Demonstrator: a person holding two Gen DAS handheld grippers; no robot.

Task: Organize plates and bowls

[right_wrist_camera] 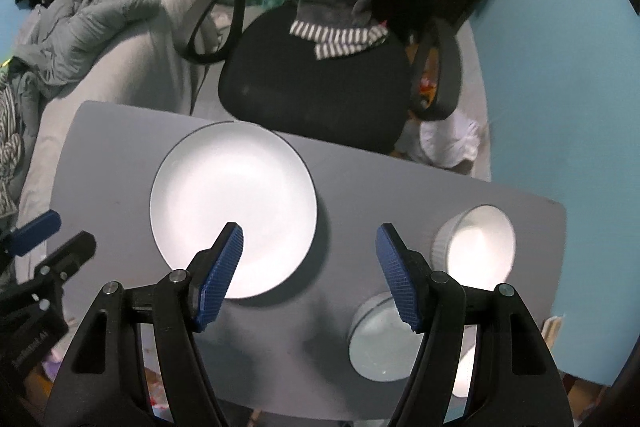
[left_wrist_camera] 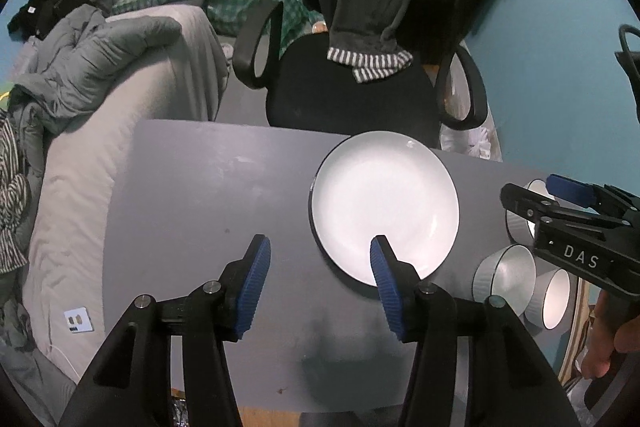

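A white plate (left_wrist_camera: pixel 386 205) with a dark rim lies on the grey table (left_wrist_camera: pixel 208 187); it also shows in the right wrist view (right_wrist_camera: pixel 234 207). Three white ribbed bowls stand at the table's right: a far one (right_wrist_camera: pixel 478 247), a near one (right_wrist_camera: pixel 380 341), and one (left_wrist_camera: pixel 554 297) mostly hidden behind the right gripper's arm. My left gripper (left_wrist_camera: pixel 318 259) is open and empty above the table, its right finger over the plate's near edge. My right gripper (right_wrist_camera: pixel 310 247) is open and empty, hovering between the plate and the bowls.
A black office chair (left_wrist_camera: pixel 352 87) draped with dark clothes stands beyond the table's far edge. A grey bed (left_wrist_camera: pixel 100 155) with a jacket lies to the left. A blue wall (right_wrist_camera: pixel 560 87) is on the right. The table's left half is bare.
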